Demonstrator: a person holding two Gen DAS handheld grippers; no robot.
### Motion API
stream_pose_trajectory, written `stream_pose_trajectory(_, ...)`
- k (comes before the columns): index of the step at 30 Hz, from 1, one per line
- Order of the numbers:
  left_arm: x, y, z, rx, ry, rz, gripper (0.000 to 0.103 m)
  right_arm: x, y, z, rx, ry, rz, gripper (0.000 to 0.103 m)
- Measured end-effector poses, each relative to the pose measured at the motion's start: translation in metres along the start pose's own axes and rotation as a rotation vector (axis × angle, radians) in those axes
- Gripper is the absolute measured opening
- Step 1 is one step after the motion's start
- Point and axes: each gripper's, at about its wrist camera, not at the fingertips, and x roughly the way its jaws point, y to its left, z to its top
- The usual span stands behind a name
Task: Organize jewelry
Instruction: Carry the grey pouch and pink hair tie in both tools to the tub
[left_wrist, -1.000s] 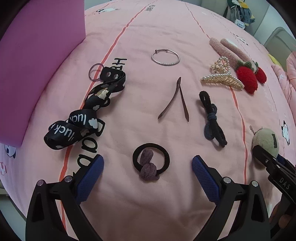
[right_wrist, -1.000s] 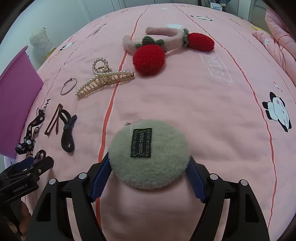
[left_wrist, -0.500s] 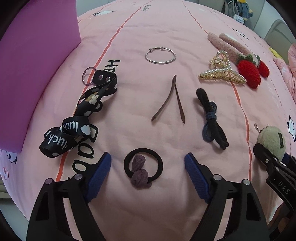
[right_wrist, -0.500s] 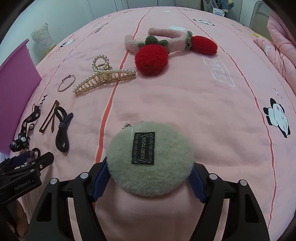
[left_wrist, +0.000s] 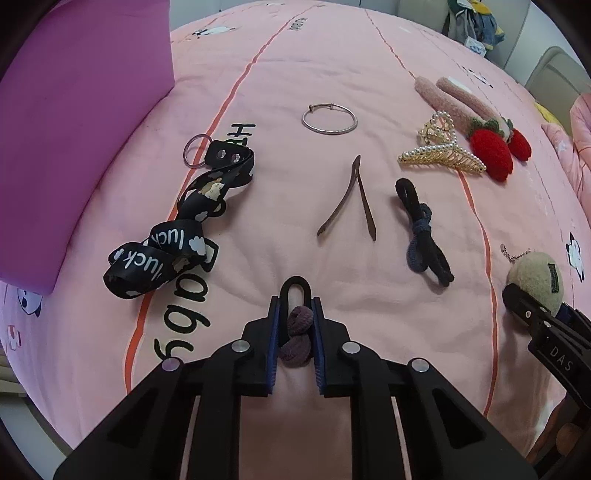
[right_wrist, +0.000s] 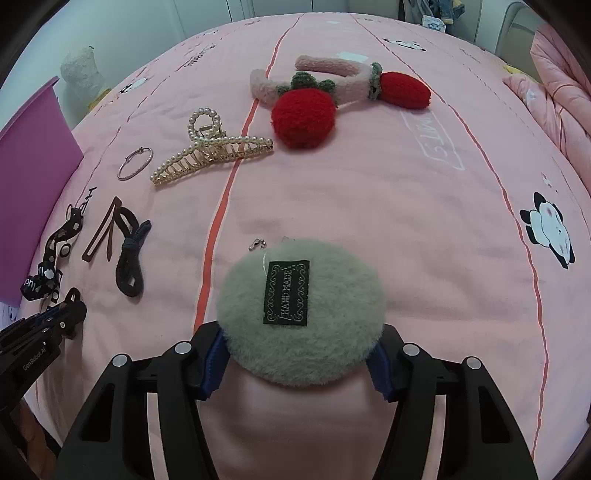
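1. Left gripper (left_wrist: 295, 325) has its fingers clamped on the scrunchie (left_wrist: 295, 338), low on the bed (left_wrist: 332, 74).
2. Right gripper (right_wrist: 297, 363) fingers squeeze the pompom (right_wrist: 301, 314), right of the hair ties (right_wrist: 130, 254).

Black lanyard (left_wrist: 173, 243) reads "luck" twice in white, w/ cloud prints. Pink bedspread (left_wrist: 295, 74) carries big black letters beside the lanyard, only partly readable, approx "H" at the top and "ab" lower down. Fluffy green pom-pom (right_wrist: 301, 314) has a black woven tag (right_wrist: 286, 292): "HAND MADE". Bedspread also shows a white outlined patch (right_wrist: 439, 142), looks like "MT", rest unclear. Right gripper (left_wrist: 554, 332) body says "DAS". Left gripper (right_wrist: 48, 325) body says "GenRobot.AI".
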Motion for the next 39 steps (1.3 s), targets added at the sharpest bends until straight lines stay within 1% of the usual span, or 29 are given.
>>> stream_pose_trajectory(7, -0.010, -0.003, -0.002, 0.034, 0.021, 0.015, 0.015, -0.012, -0.005, -0.007, 0.035, -0.014, 0.054, 0.060)
stream_pose_trajectory(14, -0.041, -0.008, -0.002, 0.064, -0.019, 0.026, 0.015, -0.048, -0.003, -0.010, 0.038, -0.064, 0.083, 0.060)
stream_pose_trajectory(21, -0.093, -0.009, 0.003, 0.095, -0.106, 0.030, 0.015, -0.098, 0.004, -0.014, 0.022, -0.129, 0.095, 0.060)
stream_pose_trajectory(25, -0.129, -0.004, 0.007, 0.103, -0.174, 0.018, 0.015, -0.129, 0.012, -0.015, 0.005, -0.173, 0.112, 0.060)
stream_pose_trajectory(28, -0.152, -0.001, 0.010, 0.108, -0.211, 0.015, 0.015, -0.150, 0.020, -0.016, -0.002, -0.205, 0.133, 0.060)
stream_pose_trajectory(33, -0.184, 0.007, 0.010, 0.101, -0.269, -0.013, 0.015, -0.183, 0.043, -0.011, -0.036, -0.259, 0.177, 0.060)
stream_pose_trajectory(39, -0.221, 0.030, 0.014, 0.058, -0.315, -0.005, 0.015, -0.214, 0.076, 0.001, -0.095, -0.325, 0.237, 0.060)
